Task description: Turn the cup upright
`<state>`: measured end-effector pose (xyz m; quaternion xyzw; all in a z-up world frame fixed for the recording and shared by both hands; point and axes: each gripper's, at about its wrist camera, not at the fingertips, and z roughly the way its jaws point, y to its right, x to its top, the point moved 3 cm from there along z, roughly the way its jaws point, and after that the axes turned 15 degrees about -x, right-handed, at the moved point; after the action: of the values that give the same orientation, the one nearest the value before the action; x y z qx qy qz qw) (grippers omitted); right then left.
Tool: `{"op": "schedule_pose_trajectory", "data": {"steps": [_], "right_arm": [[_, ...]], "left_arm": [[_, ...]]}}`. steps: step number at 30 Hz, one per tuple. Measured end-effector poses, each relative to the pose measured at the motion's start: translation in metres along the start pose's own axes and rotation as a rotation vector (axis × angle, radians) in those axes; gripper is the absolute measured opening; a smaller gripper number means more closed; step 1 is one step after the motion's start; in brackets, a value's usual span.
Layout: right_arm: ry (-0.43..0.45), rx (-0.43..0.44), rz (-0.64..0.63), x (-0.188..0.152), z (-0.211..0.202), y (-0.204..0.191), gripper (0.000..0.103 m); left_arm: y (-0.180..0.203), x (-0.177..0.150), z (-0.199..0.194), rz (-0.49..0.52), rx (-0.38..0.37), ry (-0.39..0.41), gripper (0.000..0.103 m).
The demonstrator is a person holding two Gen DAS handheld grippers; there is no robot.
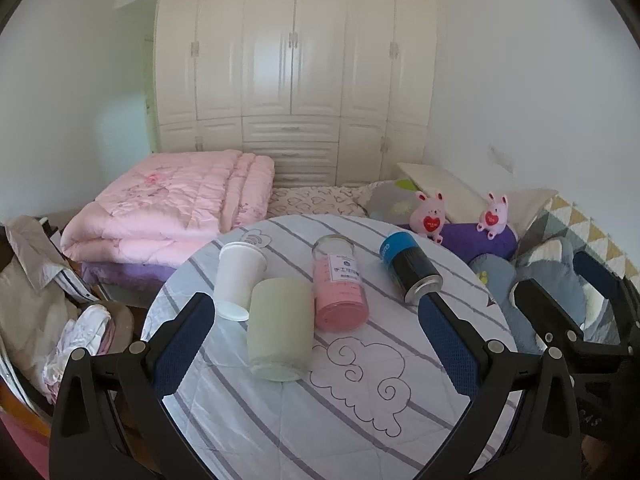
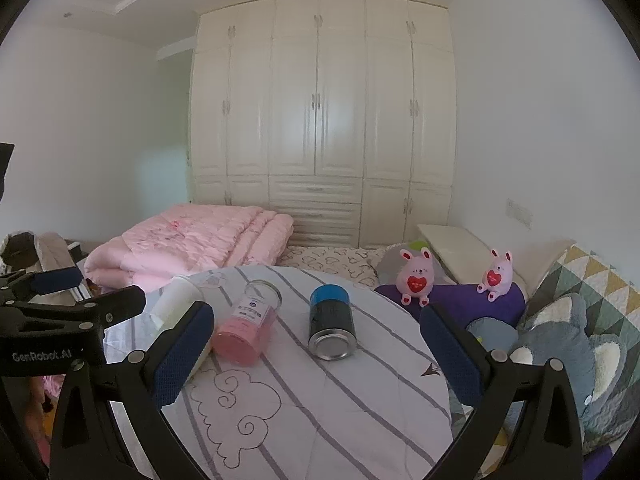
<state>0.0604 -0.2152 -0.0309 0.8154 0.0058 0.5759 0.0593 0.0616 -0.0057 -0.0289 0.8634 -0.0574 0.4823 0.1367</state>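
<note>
Left wrist view: left tongs (image 1: 316,312) gape empty over the counter (image 1: 400,420), where the green cup (image 1: 280,330) lies tipped beside a white cup (image 1: 239,280).

Right wrist view: right tongs (image 2: 316,322) gape empty too; approach stage, grasp likely next.

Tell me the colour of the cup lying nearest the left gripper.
Pale green cup, on its side; clearest in the left wrist view.

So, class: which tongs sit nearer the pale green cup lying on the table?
Left. The left tongs are open with the pale green cup lying between their fingers. The right tongs are open further right, facing the blue-capped can, the cup at their left finger.
</note>
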Motion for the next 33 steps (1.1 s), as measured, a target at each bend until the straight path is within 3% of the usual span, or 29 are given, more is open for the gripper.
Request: {"op": "schedule_pose_trajectory", "data": {"steps": [27,33], "right_arm": [[-0.083,0.028,-0.019,0.0,0.04,-0.009,0.103],[-0.09,0.042,-0.022,0.002,0.053,-0.017,0.103]], "left_arm": [[-0.026,0.011,0.027,-0.011,0.024,-0.052,0.103],[-0.032,0.021,0.03,-0.01,0.029,-0.025,0.103]]}}
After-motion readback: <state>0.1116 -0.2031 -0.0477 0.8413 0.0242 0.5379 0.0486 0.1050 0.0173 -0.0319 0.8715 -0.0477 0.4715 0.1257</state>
